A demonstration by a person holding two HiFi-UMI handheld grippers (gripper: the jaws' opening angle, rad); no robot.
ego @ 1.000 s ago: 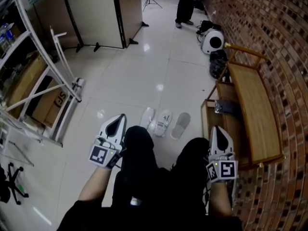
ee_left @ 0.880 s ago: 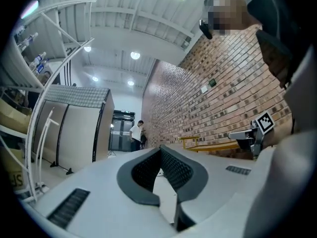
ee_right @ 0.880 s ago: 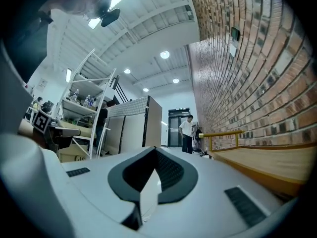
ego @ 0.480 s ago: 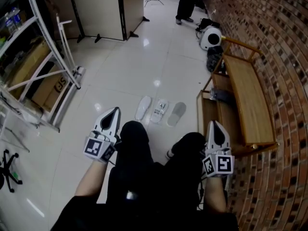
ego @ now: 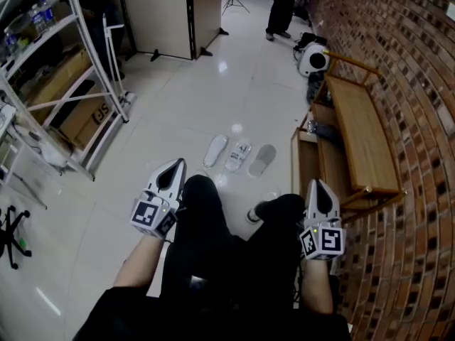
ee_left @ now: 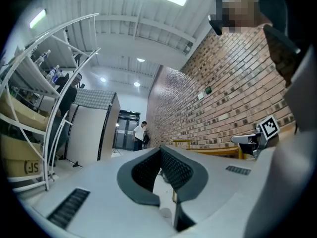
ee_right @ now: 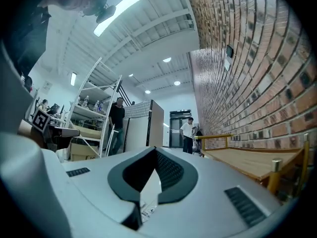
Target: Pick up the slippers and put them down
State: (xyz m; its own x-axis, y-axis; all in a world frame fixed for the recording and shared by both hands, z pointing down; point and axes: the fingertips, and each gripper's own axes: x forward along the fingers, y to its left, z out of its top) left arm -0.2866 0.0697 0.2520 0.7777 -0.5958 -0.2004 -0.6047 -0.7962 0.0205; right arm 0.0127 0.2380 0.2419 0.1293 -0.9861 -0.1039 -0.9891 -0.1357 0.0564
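Three slippers lie side by side on the glossy white floor ahead in the head view: a white one [ego: 215, 150], a white printed one [ego: 239, 156] and a grey one [ego: 263, 160]. My left gripper [ego: 173, 168] is held beside the left leg, short of the slippers, its jaws shut and empty [ee_left: 160, 148]. Level with it beside the right leg, my right gripper [ego: 318, 188] also has its tips together with nothing held [ee_right: 155, 149]. A scrap of printed white slipper [ee_right: 147, 210] shows below the right jaws.
A wooden bench [ego: 359, 130] runs along the brick wall [ego: 412, 84] on the right. A metal rack [ego: 67, 84] with a cardboard box [ego: 82, 116] stands at left. A beige partition [ego: 167, 13], a standing person [ego: 283, 6] and a white round object [ego: 313, 61] lie farther back.
The slippers, bench and rack have slid up the head view and look smaller, farther from both grippers. Both grippers stay shut beside the legs.
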